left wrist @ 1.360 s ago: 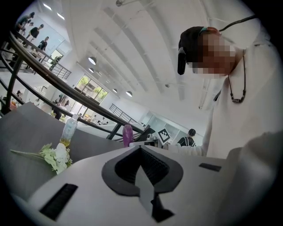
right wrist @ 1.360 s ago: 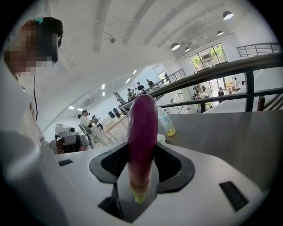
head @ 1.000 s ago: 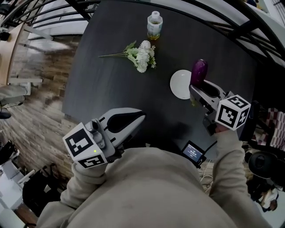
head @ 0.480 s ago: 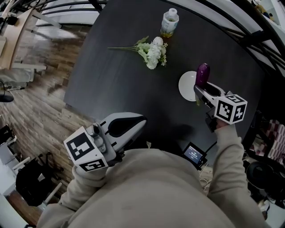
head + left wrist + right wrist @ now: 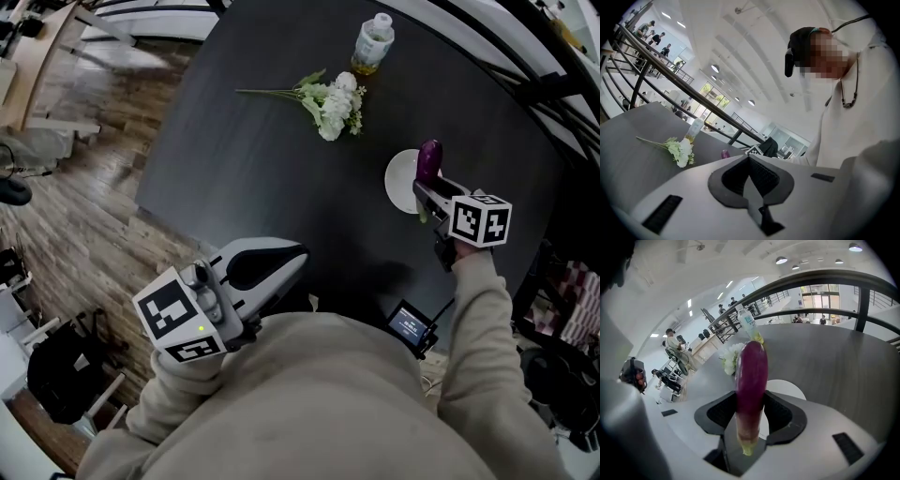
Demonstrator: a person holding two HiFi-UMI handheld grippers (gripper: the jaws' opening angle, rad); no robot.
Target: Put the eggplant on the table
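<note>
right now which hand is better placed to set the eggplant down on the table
Right. The right gripper holds the eggplant over the table; the left gripper is shut and empty.

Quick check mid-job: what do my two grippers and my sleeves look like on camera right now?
The left gripper and the right gripper share one design: pale grey, wedge-shaped shells with black ribbed pads lining the jaws. Each carries a white cube printed with black square markers, the left cube and the right cube. The sleeves are loose beige fabric.
</note>
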